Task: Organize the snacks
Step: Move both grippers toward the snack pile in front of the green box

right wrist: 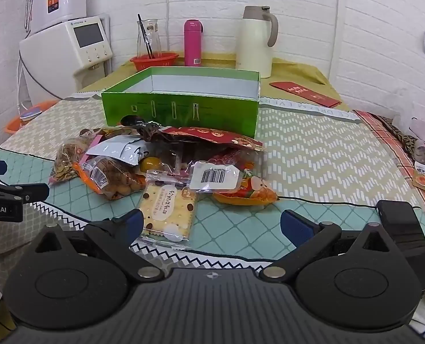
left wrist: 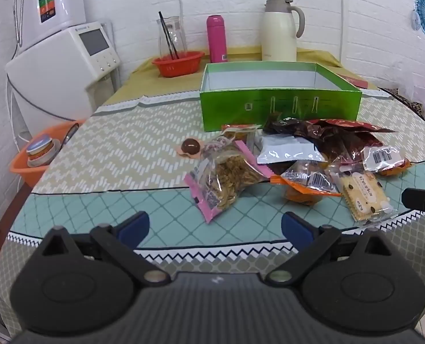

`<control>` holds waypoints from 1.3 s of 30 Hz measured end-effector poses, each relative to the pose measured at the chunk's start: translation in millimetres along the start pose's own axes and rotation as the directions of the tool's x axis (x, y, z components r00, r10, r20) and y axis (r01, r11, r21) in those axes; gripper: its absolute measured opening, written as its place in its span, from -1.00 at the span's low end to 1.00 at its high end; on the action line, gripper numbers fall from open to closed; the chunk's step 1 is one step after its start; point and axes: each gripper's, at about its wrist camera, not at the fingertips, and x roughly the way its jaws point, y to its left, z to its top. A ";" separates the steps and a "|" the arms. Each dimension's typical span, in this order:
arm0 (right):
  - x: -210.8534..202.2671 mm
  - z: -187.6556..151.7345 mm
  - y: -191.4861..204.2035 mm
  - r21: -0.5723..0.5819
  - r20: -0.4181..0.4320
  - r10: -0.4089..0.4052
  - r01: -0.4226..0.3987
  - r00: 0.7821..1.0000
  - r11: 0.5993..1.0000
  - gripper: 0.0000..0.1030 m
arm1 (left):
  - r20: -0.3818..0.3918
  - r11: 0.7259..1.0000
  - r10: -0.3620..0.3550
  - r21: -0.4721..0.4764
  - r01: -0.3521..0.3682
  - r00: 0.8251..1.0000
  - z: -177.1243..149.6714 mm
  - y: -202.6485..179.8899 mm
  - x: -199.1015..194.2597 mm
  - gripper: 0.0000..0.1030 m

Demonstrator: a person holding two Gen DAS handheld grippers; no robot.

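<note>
A pile of snack packets lies on the patterned tablecloth in front of an open, empty green box [left wrist: 279, 106] [right wrist: 180, 111]. The pile includes a pink-edged bag of flakes [left wrist: 226, 177], a cracker packet [left wrist: 365, 197] [right wrist: 169, 215], an orange nut bag [right wrist: 112, 179], a dark red bag [left wrist: 335, 137] [right wrist: 209, 136] and a round chocolate ball [left wrist: 191, 146]. My left gripper [left wrist: 215, 228] is open and empty, just short of the pink-edged bag. My right gripper [right wrist: 211, 225] is open and empty, its left finger beside the cracker packet.
At the back stand a red basket [left wrist: 178, 63] with a glass carafe, a pink flask [left wrist: 216, 38] and a cream thermos jug [left wrist: 279, 30]. A white appliance [left wrist: 60, 68] and an orange tub [left wrist: 40, 154] sit left of the table. A red envelope [right wrist: 305, 93] lies back right.
</note>
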 end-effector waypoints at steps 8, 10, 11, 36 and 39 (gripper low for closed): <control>3.0 -1.0 2.7 0.031 -0.030 0.021 -0.020 0.999 0.999 1.00 | 0.011 0.999 -0.019 -0.026 0.020 1.000 -1.1 -0.2 -1.1 0.88; 1.3 -1.3 1.9 0.042 -0.021 0.025 -0.024 0.999 0.999 1.00 | 0.002 0.999 -0.028 -0.029 0.028 1.000 0.7 2.4 3.6 0.88; 1.8 -0.1 2.2 0.043 -0.021 0.026 -0.026 0.999 0.999 1.00 | 0.003 0.999 -0.030 -0.031 0.030 1.000 1.0 3.0 3.9 0.88; 7.4 -1.4 7.5 0.052 -0.023 0.065 -0.064 0.998 0.997 1.00 | -0.017 0.997 -0.051 -0.061 0.049 0.999 1.2 5.0 7.4 0.88; 7.6 -1.3 8.3 0.050 -0.024 0.069 -0.067 0.997 0.996 1.00 | -0.018 0.997 -0.054 -0.061 0.052 0.998 1.2 5.0 7.4 0.88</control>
